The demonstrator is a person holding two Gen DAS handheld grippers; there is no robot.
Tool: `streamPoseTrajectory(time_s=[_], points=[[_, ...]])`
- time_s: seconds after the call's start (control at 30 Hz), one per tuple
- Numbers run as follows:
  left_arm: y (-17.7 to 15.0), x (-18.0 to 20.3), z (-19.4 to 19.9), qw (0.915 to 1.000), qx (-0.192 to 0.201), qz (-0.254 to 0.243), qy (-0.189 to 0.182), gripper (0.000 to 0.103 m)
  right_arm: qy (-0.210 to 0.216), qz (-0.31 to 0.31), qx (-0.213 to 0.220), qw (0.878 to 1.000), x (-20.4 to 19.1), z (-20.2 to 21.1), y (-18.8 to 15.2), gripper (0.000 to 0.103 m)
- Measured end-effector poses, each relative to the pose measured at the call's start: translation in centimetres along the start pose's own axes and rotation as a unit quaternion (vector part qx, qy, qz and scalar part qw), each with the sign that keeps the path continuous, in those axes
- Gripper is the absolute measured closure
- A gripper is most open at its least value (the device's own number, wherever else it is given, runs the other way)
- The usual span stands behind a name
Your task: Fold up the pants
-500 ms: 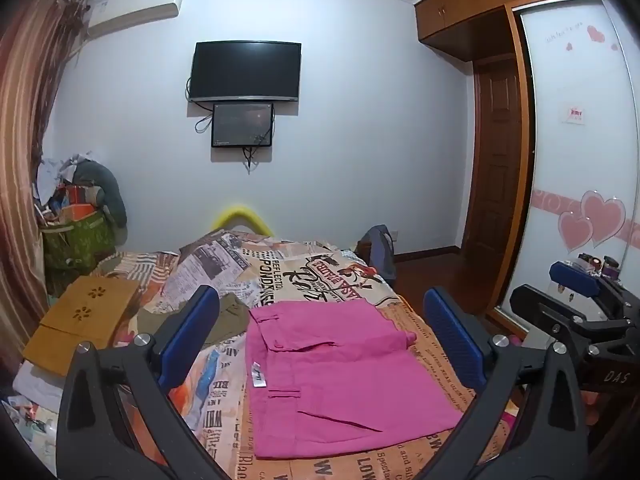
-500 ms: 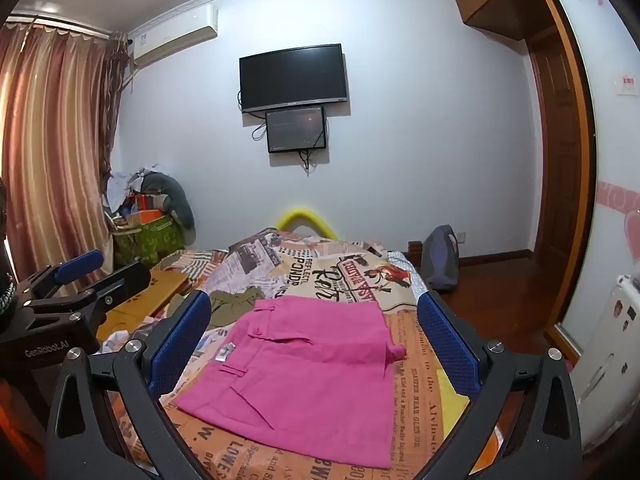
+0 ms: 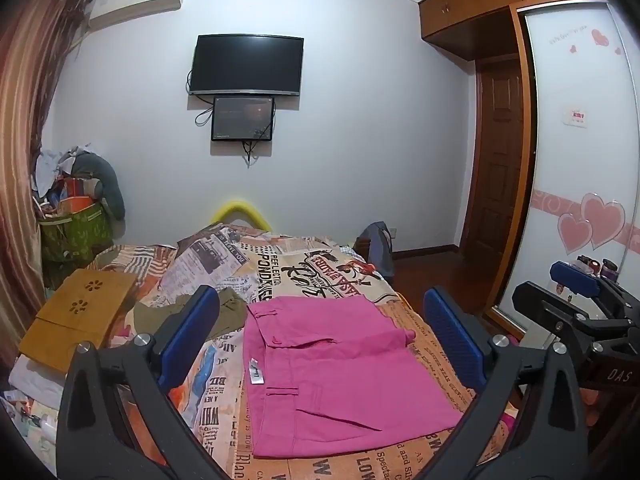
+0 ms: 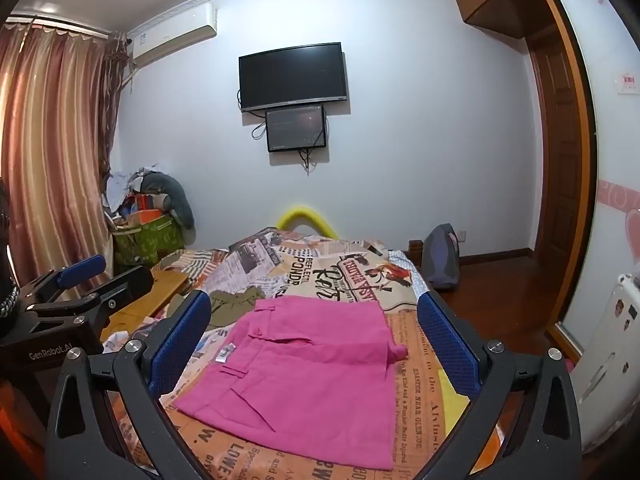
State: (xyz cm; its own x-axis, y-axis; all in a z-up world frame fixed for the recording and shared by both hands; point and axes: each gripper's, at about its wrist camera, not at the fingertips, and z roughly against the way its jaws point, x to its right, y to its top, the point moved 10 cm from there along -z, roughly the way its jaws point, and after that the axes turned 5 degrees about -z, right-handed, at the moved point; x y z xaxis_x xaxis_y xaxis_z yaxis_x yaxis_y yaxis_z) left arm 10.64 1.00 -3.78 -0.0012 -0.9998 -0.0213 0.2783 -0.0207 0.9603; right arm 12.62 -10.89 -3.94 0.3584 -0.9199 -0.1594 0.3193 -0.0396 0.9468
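Pink pants (image 3: 336, 372) lie folded into a flat rectangle on the newsprint-patterned bedspread (image 3: 304, 276), waistband to the left with a white label. They also show in the right wrist view (image 4: 304, 376). My left gripper (image 3: 320, 340) is open and empty, held above and in front of the pants. My right gripper (image 4: 316, 344) is open and empty, likewise above the pants. The right gripper shows at the right edge of the left wrist view (image 3: 576, 308); the left gripper shows at the left edge of the right wrist view (image 4: 80, 284).
An olive garment (image 3: 188, 312) lies left of the pants. An orange-brown board (image 3: 80, 312) sits at the bed's left edge. A green bag with clutter (image 3: 72, 232) stands by the curtain. A backpack (image 4: 440, 256) sits on the floor right of the bed, near the wardrobe door (image 3: 580, 184).
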Motion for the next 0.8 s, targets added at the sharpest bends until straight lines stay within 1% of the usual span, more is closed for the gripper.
streamPoseTrajectory(time_s=[0.8], points=[[0.68, 0.09, 0.31, 1.0000, 0.004, -0.002, -0.001, 0.000, 0.000, 0.000, 0.000, 1.000, -0.06, 0.08, 0.06, 0.000]])
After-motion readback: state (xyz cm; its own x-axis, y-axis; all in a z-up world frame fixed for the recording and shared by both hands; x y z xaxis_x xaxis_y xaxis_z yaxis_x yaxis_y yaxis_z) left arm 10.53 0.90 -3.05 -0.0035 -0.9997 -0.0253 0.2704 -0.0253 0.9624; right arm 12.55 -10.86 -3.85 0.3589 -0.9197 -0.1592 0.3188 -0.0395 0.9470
